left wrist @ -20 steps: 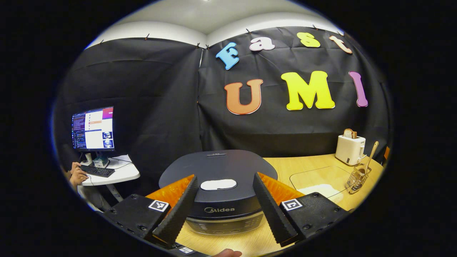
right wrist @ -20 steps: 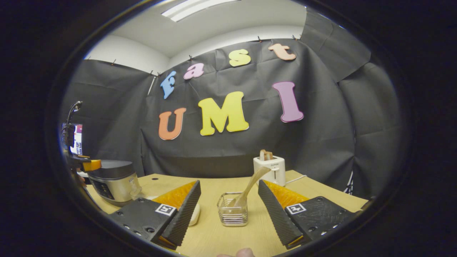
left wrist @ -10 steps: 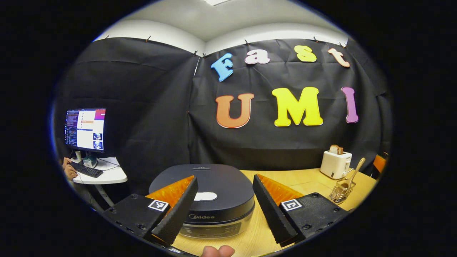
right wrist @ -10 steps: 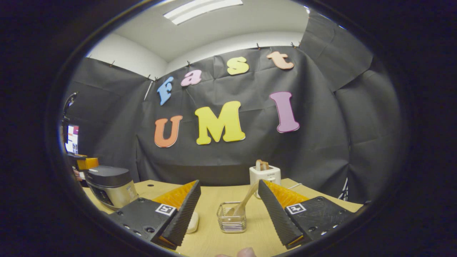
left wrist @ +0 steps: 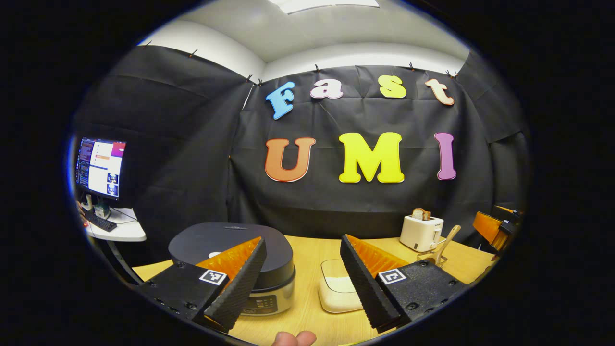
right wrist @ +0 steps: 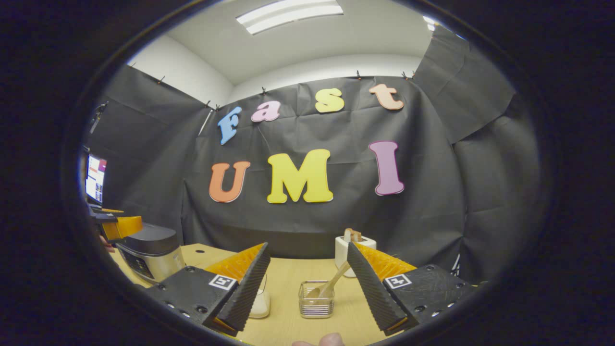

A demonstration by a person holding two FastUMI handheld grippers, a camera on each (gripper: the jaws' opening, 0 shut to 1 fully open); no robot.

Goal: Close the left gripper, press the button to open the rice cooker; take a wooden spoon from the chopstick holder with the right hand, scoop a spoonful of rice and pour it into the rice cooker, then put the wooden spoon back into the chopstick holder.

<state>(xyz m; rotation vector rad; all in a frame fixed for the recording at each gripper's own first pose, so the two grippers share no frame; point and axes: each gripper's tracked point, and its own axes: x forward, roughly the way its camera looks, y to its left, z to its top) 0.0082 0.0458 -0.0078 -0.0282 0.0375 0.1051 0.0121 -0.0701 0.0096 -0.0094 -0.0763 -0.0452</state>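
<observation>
The dark rice cooker (left wrist: 230, 240) stands with its lid down, low and left behind my left finger; a sliver of its white button (left wrist: 215, 254) shows. My left gripper (left wrist: 302, 240) is open, back from the cooker, holding nothing. The cooker (right wrist: 149, 250) sits far left in the right gripper view, with the left gripper (right wrist: 117, 226) beside it. The wooden spoon (right wrist: 331, 286) leans in the clear wire chopstick holder (right wrist: 316, 299), straight ahead of my open, empty right gripper (right wrist: 307, 247). A white box of rice (left wrist: 336, 288) lies between cooker and holder.
A white toaster (left wrist: 421, 233) with bread stands at the back right of the wooden table (left wrist: 307, 307), behind the holder (left wrist: 435, 257). The right gripper (left wrist: 495, 228) shows at the far right. A monitor (left wrist: 101, 166) and keyboard sit on a side desk at the left.
My left gripper has drawn back from above the cooker, which now sits lower left and farther off. My right gripper has also pulled back a little from the holder. Both stay open.
</observation>
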